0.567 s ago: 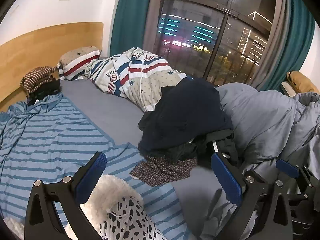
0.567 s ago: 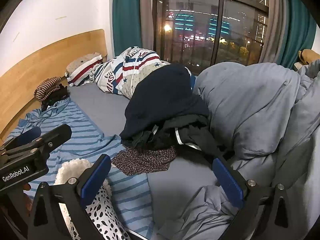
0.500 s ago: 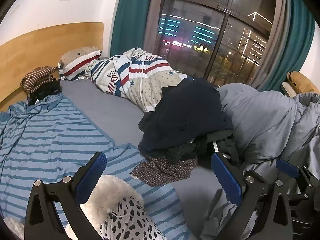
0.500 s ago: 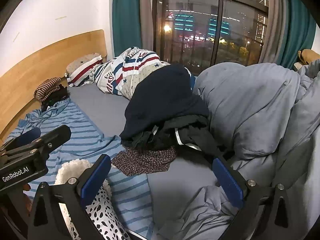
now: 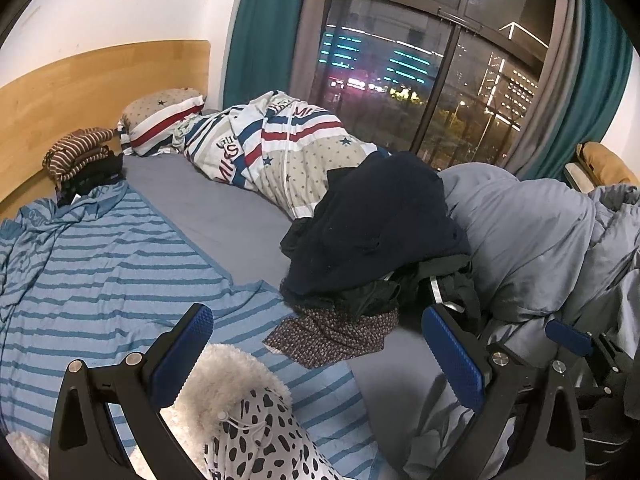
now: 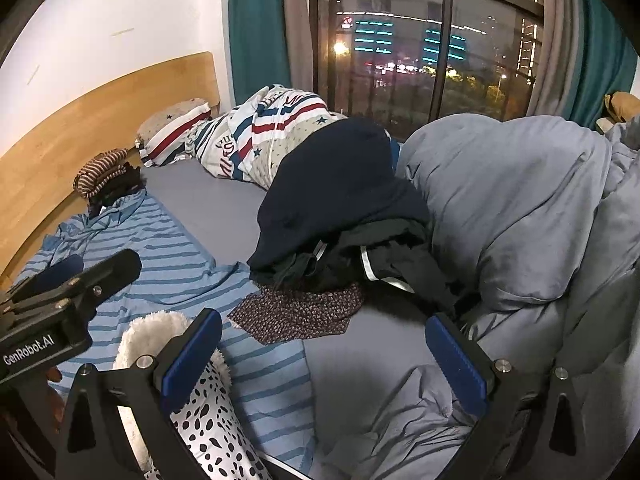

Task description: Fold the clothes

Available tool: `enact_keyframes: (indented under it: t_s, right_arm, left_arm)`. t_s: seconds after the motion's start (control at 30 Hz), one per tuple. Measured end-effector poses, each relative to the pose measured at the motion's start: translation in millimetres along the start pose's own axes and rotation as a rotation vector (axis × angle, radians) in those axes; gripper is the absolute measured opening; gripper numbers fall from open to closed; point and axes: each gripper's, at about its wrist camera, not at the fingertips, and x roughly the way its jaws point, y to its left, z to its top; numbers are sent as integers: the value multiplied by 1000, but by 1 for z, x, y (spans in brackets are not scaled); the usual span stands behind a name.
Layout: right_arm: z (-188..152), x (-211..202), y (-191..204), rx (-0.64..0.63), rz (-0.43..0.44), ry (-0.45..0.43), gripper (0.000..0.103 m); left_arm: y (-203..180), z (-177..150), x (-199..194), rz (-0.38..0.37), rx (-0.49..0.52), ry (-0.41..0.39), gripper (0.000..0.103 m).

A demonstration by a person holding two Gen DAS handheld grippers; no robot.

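A blue striped garment (image 5: pixel 96 280) (image 6: pixel 168 276) lies spread flat on the grey bed sheet at the left. A heap of dark clothes (image 5: pixel 380 232) (image 6: pixel 336 208) rests mid-bed, with a small dark patterned piece (image 5: pixel 336 332) (image 6: pixel 300 312) at its front. Folded striped and black clothes (image 5: pixel 80 156) (image 6: pixel 104 176) sit by the headboard. My left gripper (image 5: pixel 316 352) hovers open above the striped garment's near edge, holding nothing. My right gripper (image 6: pixel 324 352) is open too, empty, over the sheet; its fingers (image 5: pixel 568 336) show in the left view.
A fluffy white, black-spotted item (image 5: pixel 240 412) (image 6: pixel 192 392) lies near the bed's front edge. A bunched grey duvet (image 5: pixel 540 240) (image 6: pixel 520 208) fills the right. A striped star quilt (image 5: pixel 288 152) and pillow (image 5: pixel 160 120) lie at the back by the window (image 5: pixel 420 80). A wooden headboard (image 5: pixel 80 92) runs along the left.
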Motion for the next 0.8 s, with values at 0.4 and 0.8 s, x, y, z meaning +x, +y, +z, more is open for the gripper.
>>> enact_keyframes:
  t_s: [0.4, 0.8]
  right_arm:
    - [1, -1, 0, 12, 1, 11, 103]
    - [1, -2, -2, 24, 2, 10, 103]
  left_arm:
    - [0, 1, -2, 4, -1, 2, 103]
    - [3, -1, -2, 20, -6, 3, 103]
